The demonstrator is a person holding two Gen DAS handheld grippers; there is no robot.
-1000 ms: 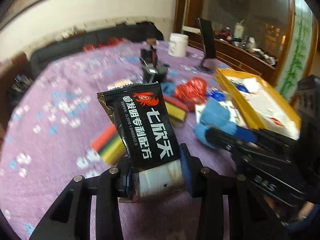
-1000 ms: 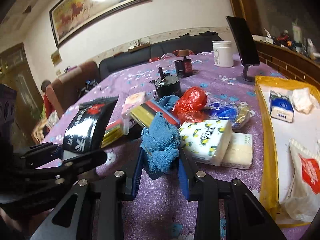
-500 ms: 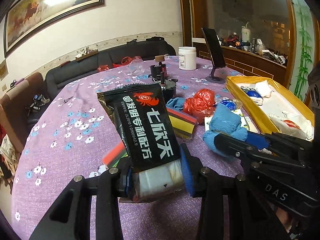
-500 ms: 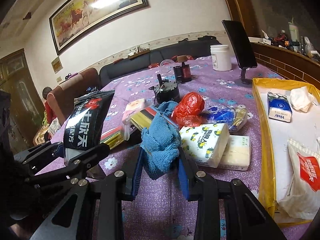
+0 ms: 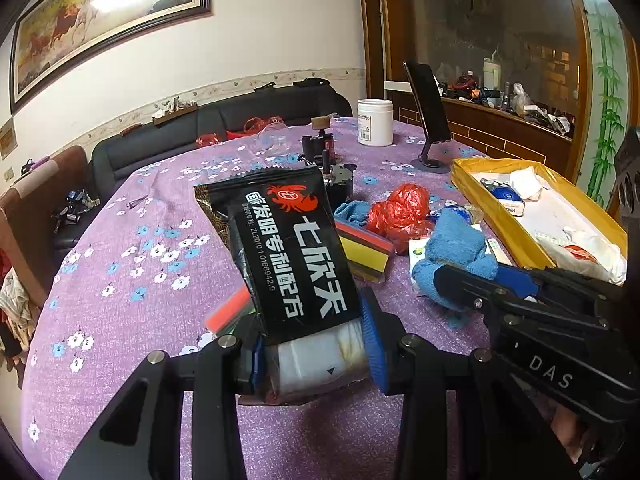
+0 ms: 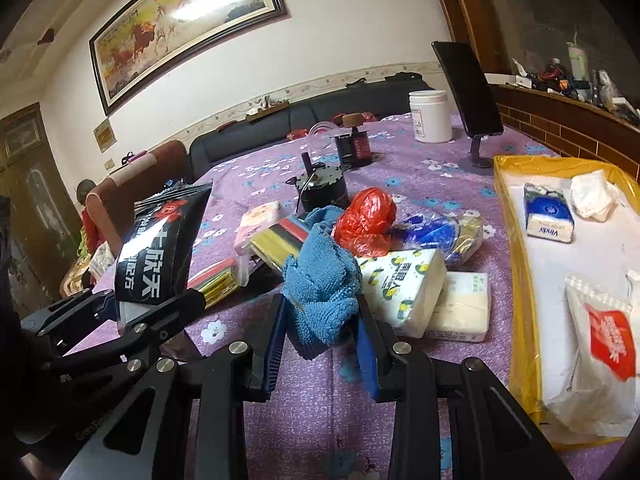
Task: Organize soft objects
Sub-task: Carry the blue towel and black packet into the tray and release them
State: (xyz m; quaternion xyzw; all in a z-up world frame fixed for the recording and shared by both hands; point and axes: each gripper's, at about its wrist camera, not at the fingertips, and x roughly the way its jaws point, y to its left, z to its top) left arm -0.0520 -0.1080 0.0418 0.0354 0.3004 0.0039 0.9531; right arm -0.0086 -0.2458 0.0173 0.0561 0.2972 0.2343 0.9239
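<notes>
Left wrist view: the left hand-held gripper [image 5: 312, 356] is clamped on a black packet [image 5: 288, 256] standing tilted at frame centre, above the purple-clothed bench [image 5: 132, 264]. Right wrist view: the right hand-held gripper [image 6: 320, 336] pinches a blue cloth [image 6: 320, 276], lower centre, apparently lifted off the bench. A yellow tray [image 6: 516, 264] at right holds tissue packs.

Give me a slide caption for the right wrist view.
Right hand-held gripper clamps a blue towel beside the yellow tray.
</notes>
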